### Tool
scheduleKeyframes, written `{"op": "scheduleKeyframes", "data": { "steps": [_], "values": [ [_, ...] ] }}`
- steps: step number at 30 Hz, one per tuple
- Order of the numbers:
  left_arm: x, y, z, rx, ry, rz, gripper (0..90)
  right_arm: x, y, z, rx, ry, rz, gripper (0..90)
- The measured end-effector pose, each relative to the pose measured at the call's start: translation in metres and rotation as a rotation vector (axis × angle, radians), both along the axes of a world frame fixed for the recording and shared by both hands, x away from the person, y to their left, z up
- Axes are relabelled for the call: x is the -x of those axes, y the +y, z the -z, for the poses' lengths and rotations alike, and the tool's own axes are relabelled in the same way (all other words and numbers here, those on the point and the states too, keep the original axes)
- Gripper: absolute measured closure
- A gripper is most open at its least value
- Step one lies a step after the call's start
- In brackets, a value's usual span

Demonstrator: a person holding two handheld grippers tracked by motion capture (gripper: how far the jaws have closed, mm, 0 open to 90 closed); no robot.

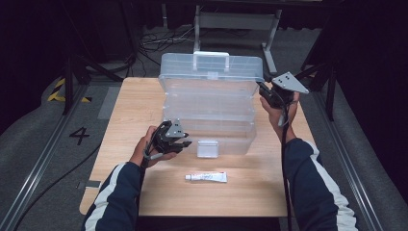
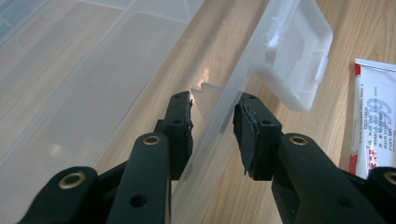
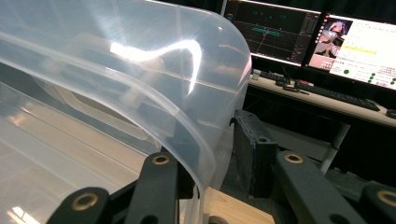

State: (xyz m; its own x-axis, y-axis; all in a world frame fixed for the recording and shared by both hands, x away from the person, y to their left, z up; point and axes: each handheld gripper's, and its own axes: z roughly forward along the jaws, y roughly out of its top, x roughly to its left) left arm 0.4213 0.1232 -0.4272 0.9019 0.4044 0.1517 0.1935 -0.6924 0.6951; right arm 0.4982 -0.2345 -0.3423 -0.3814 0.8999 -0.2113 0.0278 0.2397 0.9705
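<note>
**Clear box: both grippers bracketing plastic, neither clamped yet**

Nearest the high camera: two dark sleeves with white stripes, then a small white tube with red print (image 1: 206,177) lying on the wooden counter (image 1: 125,110), just in front of the box and apart from it.

Task thing: large clear plastic storage box (image 1: 209,120), mid-counter, hinged lid (image 1: 211,67) with white handle standing open at the back, front latch flap (image 1: 208,148) hanging down.

Left gripper (image 2: 212,116): at the box's front-left. Jaws narrow, straddling the front wall edge. Left pad looks to touch the plastic, right pad has a visible gap, so no clamp yet.

Right gripper (image 3: 210,154): at the right end of the lid. Jaws narrow around the curved lid edge; far pad stands off the plastic, near pad hidden behind the lid. Reads as not gripped.

Step, by judgement: securing base and lid before swinging the lid, likely shut.

Next move needs: both jaws seated fully, left holding the base down, right following the hinge arc. Thin slick plastic; slip or flex is the risk.
</note>
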Motion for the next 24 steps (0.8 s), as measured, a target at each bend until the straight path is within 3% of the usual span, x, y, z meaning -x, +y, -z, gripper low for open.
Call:
{"op": "scheduleKeyframes", "data": {
  "steps": [2,9,16,24],
  "values": [
    [0.000,-0.001,0.000,-0.001,0.001,0.006,69.1,-0.006,0.000,-0.005,-0.010,0.038,-0.004,71.7],
    [-0.002,-0.003,-0.001,-0.016,-0.004,0.027,73.5,-0.017,0.001,-0.009,0.004,0.067,0.000,74.0],
    [-0.005,0.007,-0.001,-0.016,0.009,0.041,75.9,-0.019,0.005,-0.012,0.022,0.088,0.004,75.8],
    [-0.004,0.011,-0.001,-0.027,-0.001,0.032,75.7,-0.017,0.008,-0.012,-0.004,0.096,0.030,76.8]
  ]
}}
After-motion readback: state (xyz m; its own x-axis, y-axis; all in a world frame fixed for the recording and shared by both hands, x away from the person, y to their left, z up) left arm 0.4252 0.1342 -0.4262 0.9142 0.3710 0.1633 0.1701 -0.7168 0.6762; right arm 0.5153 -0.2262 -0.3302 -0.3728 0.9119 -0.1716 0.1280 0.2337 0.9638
